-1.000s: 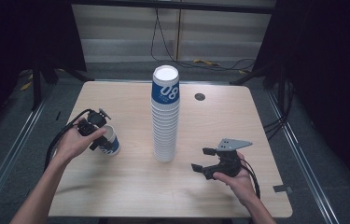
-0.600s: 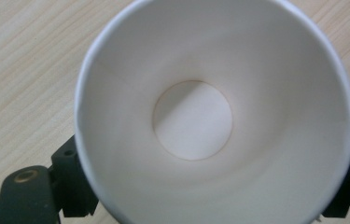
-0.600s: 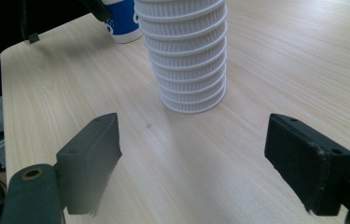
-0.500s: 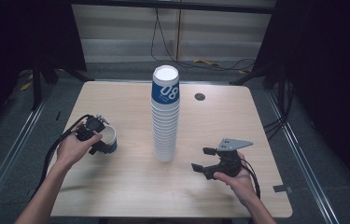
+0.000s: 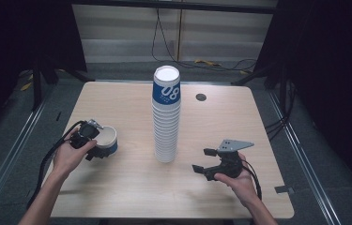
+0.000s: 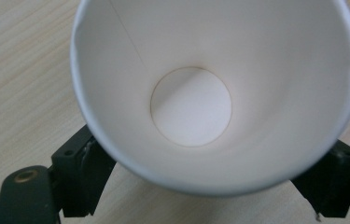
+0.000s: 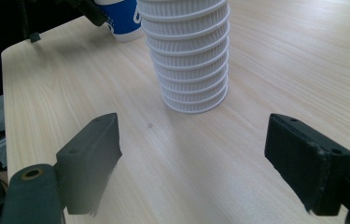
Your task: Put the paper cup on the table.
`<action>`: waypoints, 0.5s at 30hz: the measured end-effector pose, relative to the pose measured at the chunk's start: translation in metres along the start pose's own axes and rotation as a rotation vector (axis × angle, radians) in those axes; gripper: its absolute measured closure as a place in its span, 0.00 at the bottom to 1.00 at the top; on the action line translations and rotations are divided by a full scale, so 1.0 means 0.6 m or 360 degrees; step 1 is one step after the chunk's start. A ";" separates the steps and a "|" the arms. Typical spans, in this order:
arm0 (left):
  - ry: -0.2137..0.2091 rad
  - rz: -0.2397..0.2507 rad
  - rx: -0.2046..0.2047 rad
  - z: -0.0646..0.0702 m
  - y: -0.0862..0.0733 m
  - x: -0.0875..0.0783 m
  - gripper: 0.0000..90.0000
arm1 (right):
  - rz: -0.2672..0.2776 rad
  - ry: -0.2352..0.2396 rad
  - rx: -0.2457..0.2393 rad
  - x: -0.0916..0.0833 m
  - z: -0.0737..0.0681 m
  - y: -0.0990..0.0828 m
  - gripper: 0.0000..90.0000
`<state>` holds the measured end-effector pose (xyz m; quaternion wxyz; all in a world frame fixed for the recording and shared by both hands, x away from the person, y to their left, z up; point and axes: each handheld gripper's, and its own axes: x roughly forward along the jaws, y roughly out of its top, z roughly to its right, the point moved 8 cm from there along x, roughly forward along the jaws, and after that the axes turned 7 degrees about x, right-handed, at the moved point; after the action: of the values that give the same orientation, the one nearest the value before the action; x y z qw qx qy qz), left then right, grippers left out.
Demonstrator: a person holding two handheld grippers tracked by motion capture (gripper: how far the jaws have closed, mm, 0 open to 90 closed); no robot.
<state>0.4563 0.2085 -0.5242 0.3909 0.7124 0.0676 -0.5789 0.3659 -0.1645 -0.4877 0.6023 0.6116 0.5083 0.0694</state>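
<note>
On the left side of the worktop [image 5: 131, 187], the left claw [image 5: 99, 146] grips a single paper cup [image 5: 106, 141], white inside with a blue band around its outside. In the left gripper view the cup [image 6: 210, 88] sits between the two black jaws, which press on its wall from either side, and its open mouth faces the camera with the round bottom showing. From the high view the cup stands upright, at or just above the worktop; whether it rests on the wood I cannot tell.

Right of it, in the middle of the worktop, rises a tall stack of cups [image 5: 166, 122], well apart from the held cup.

The right claw [image 5: 203, 160] hovers near the right front edge, its jaws wide apart with nothing between them. In the right gripper view the stack [image 7: 189, 60] stands beyond the open jaws, and the single cup [image 7: 121, 16] shows farther off.
</note>
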 end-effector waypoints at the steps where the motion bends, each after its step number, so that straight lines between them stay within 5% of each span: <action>1: -0.0002 0.0002 -0.0012 0.001 -0.003 -0.001 0.18 | 0.0001 -0.0001 0.0002 -0.001 0.000 0.000 0.20; 9: 0.0007 0.0107 -0.0046 0.021 -0.028 -0.019 0.18 | 0.0014 -0.0006 0.0006 -0.003 0.001 0.001 0.19; 15: -0.0012 0.0223 -0.0136 0.039 -0.046 -0.033 0.18 | 0.0018 -0.0012 0.0006 -0.004 0.001 0.002 0.19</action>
<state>0.4168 0.2193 -0.5204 0.4609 0.6957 0.0407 -0.5495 0.3658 -0.1665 -0.4857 0.6026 0.6159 0.5028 0.0693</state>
